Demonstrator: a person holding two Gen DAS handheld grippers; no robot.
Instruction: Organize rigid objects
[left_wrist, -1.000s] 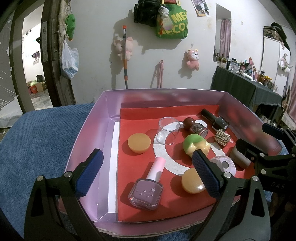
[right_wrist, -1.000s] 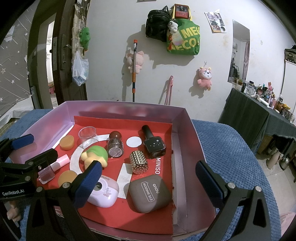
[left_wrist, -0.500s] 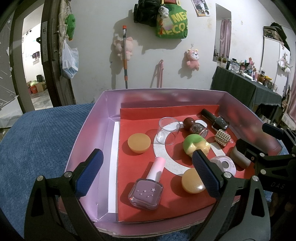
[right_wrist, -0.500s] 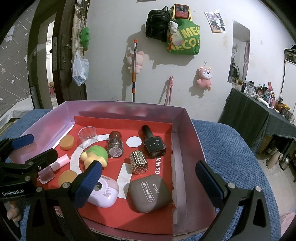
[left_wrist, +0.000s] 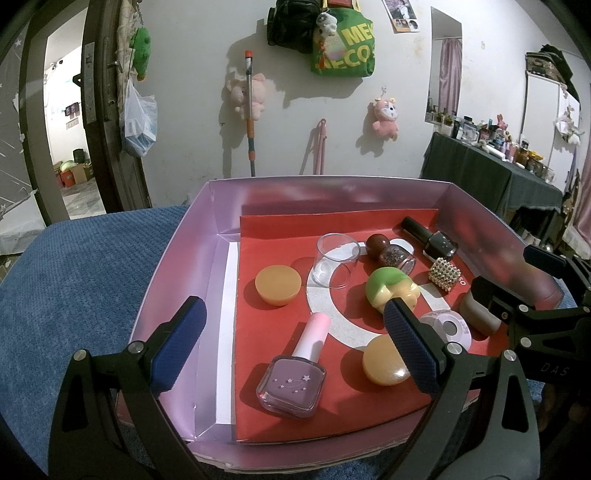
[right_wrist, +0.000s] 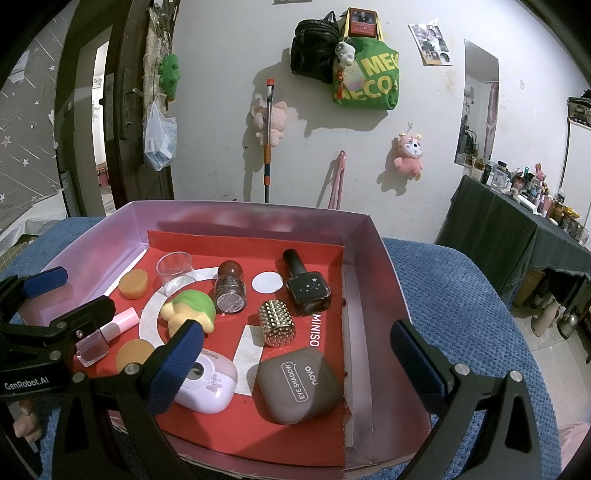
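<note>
1. Tongs of the left gripper (left_wrist: 291, 343) stand wide apart at the lower centre of the left wrist view, holding nothing, over the near edge of a pink cardboard box (left_wrist: 177, 266) lined with red paper.
2. Between them lies a lilac square nail-polish bottle with a pink cap (left_wrist: 295, 373), flat on the red lining.
3. Just right of it sits an orange round puck (left_wrist: 384, 362); a second orange puck (left_wrist: 277, 284) lies upper left, beside a clear plastic cup (left_wrist: 334, 264) (upright).
4. Tongs of the right gripper (right_wrist: 295, 365) are also spread and empty, above a brown eye-shadow case (right_wrist: 299, 384).
5. The box rests on a blue textured cloth (right_wrist: 461, 314).
</note>
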